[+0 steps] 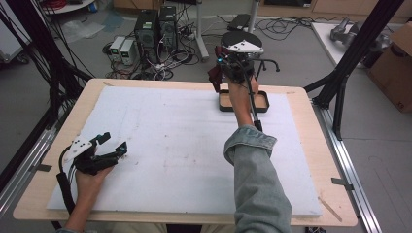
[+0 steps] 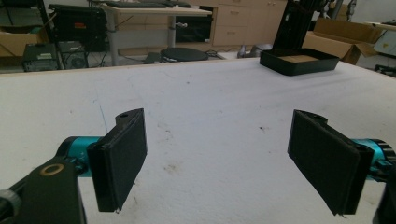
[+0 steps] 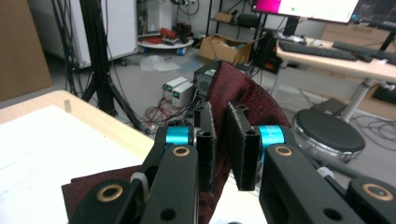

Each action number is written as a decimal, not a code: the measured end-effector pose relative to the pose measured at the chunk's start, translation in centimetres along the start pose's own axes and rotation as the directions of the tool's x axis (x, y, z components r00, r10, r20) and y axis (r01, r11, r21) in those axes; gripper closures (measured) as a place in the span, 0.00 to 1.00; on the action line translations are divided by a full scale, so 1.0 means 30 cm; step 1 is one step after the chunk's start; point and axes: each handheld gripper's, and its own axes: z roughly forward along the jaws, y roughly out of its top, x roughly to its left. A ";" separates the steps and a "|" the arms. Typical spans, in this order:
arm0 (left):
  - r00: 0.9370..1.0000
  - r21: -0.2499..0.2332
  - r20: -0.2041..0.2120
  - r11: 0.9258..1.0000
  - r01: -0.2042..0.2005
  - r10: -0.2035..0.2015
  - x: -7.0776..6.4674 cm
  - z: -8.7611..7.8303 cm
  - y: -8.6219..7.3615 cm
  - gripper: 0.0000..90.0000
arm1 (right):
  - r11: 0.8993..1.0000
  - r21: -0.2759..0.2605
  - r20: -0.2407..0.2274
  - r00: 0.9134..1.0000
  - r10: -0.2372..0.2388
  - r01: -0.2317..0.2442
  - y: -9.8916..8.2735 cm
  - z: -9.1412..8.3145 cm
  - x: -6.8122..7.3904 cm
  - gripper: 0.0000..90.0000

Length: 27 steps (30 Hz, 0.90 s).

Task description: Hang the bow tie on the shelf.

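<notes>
My right gripper is raised over the table's far edge, just behind a black tray with a brown floor. It is shut on a dark red cloth, which hangs down on its left side. In the right gripper view the cloth stands up between the nearly touching pads of the right gripper, and more of it drapes below. My left gripper rests on the white mat at the near left. In its own view the left gripper is open with nothing between its jaws, and the tray lies far off.
The mat covers most of a wooden table. Beyond the far edge, on the floor, are computer towers, cables and a round stool. A black frame post and a cardboard box stand at the right.
</notes>
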 end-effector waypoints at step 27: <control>1.000 -0.001 0.003 1.000 0.003 -0.003 -0.001 -0.002 -0.001 0.22 | 0.993 0.114 0.112 0.993 -0.031 0.018 -0.036 0.023 -0.097 0.91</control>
